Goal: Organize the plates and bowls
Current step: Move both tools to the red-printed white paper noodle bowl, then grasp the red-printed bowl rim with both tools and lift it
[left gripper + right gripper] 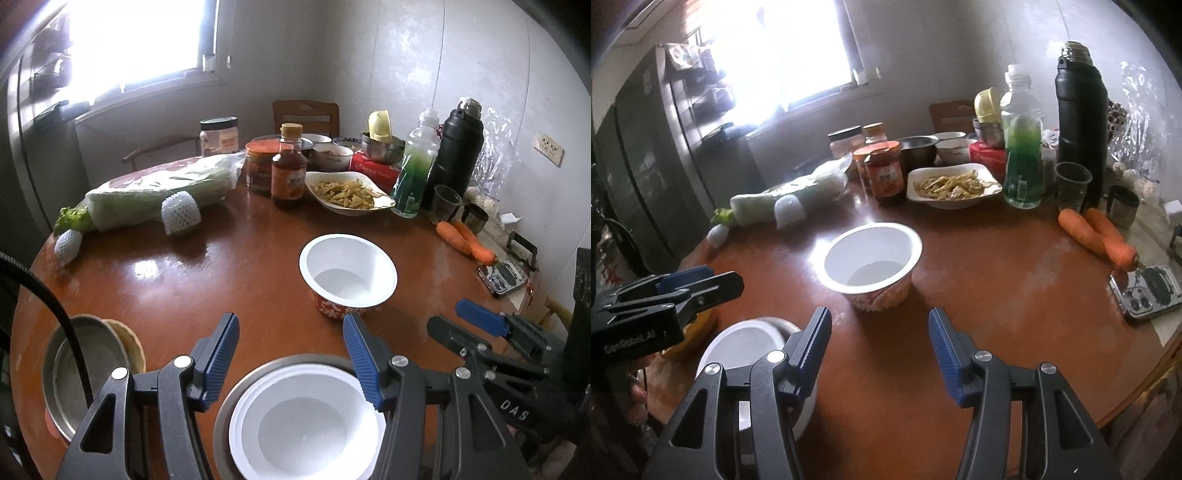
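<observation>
With both jaws wide and empty, we risk tipping the light paper bowl [872,259] mid-table if the right gripper [880,332] nudges its rim.

1. I am in a home dining corner: a round wooden tabletop [221,280] stands by a bright window [140,40], with a wooden chair [306,115] behind it.
2. Food crowds the tabletop: wrapped cabbage [155,192], sauce jars [288,173], a plate of cooked food [349,192], carrots [465,238].
3. A thermos [456,151] and a wall socket [549,148] stand near.
</observation>
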Demonstrator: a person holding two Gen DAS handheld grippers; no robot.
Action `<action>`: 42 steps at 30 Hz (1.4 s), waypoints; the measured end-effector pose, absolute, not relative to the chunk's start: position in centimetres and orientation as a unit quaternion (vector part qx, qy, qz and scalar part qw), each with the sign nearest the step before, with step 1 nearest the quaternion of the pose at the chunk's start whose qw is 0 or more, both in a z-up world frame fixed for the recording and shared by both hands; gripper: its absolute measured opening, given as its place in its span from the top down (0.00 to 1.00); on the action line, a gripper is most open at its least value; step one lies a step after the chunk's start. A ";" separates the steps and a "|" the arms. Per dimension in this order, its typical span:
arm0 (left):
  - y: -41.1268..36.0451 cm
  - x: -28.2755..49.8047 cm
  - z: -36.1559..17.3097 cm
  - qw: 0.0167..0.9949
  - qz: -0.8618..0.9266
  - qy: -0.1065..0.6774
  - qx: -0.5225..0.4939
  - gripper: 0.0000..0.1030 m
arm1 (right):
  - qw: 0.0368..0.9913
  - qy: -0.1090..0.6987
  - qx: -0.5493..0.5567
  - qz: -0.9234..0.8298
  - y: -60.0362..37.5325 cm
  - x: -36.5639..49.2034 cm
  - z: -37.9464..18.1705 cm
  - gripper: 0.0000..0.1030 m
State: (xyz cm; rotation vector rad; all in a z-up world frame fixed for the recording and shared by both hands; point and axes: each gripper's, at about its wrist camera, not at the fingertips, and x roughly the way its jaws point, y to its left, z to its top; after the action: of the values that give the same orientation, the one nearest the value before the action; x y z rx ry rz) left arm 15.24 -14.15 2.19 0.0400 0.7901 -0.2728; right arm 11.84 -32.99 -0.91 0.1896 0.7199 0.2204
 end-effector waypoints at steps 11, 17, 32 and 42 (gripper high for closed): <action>-15.4 19.1 1.3 0.902 -0.140 0.408 0.026 0.43 | 0.924 0.353 0.112 0.096 -34.7 14.9 -1.2 0.45; -16.1 20.7 1.0 0.898 -0.144 0.415 0.028 0.43 | 0.923 0.354 0.120 0.094 -35.1 16.3 -1.4 0.45; -17.3 24.4 -1.3 0.884 -0.131 0.446 0.042 0.43 | 0.909 0.383 0.129 0.098 -34.7 20.2 -3.5 0.45; -18.3 25.7 -2.6 0.872 -0.132 0.469 0.047 0.43 | 0.899 0.407 0.130 0.100 -34.5 21.9 -5.2 0.45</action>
State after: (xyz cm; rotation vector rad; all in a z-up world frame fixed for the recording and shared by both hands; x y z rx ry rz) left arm 25.68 -18.25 -2.64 0.0980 0.9805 -0.2764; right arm 21.92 -34.52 -5.18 0.2693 0.8429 0.2069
